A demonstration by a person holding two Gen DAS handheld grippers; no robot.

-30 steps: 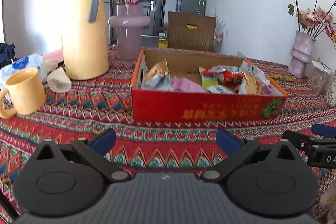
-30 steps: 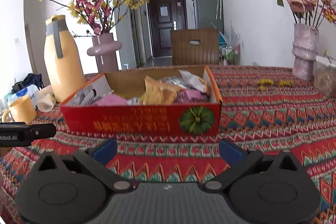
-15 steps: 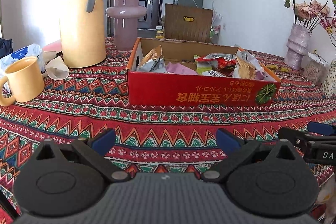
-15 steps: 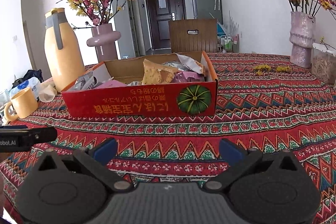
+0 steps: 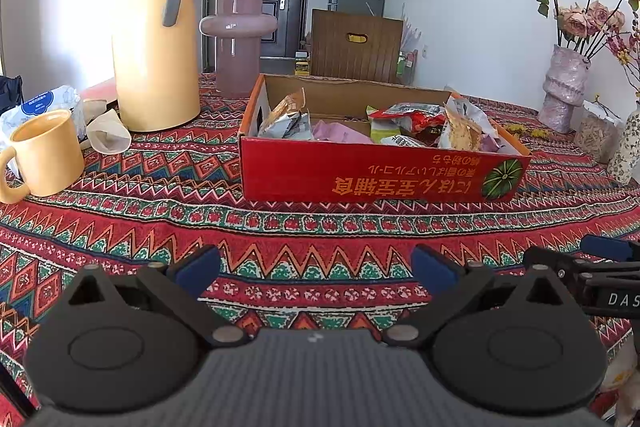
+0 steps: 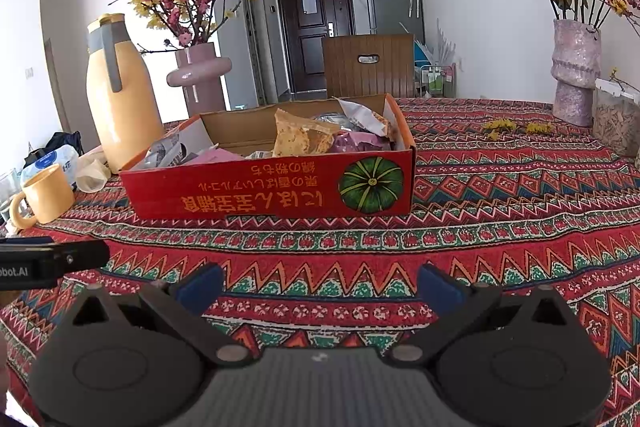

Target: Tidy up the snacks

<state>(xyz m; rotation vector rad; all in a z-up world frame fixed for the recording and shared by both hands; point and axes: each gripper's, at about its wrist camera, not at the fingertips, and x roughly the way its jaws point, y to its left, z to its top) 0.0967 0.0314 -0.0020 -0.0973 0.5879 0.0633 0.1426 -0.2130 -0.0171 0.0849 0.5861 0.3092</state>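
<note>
A red cardboard box (image 5: 360, 175) (image 6: 280, 191) with a green pumpkin print sits mid-table on the patterned cloth. Several snack packets lie inside it, among them a silver bag (image 5: 286, 119), a red bag (image 5: 416, 117), a pink one (image 5: 340, 133) and an orange chip bag (image 6: 298, 139). My left gripper (image 5: 316, 269) is open over the cloth, well short of the box, nothing between its blue-tipped fingers. My right gripper (image 6: 318, 291) is open too, likewise back from the box and empty. Each gripper shows at the edge of the other's view.
A tall yellow thermos (image 5: 154, 39), a pink vase with blossoms (image 5: 238, 43) and a yellow mug (image 5: 44, 155) stand left of the box, with crumpled paper (image 5: 108, 137) nearby. A mauve vase with roses (image 6: 574, 79) and a jar (image 6: 614, 121) stand right. A wooden chair back (image 5: 356, 45) is behind.
Both grippers have drawn back from the box and lifted slightly, so it looks smaller and farther. Both stay open and empty. The snacks in the box have not moved.
</note>
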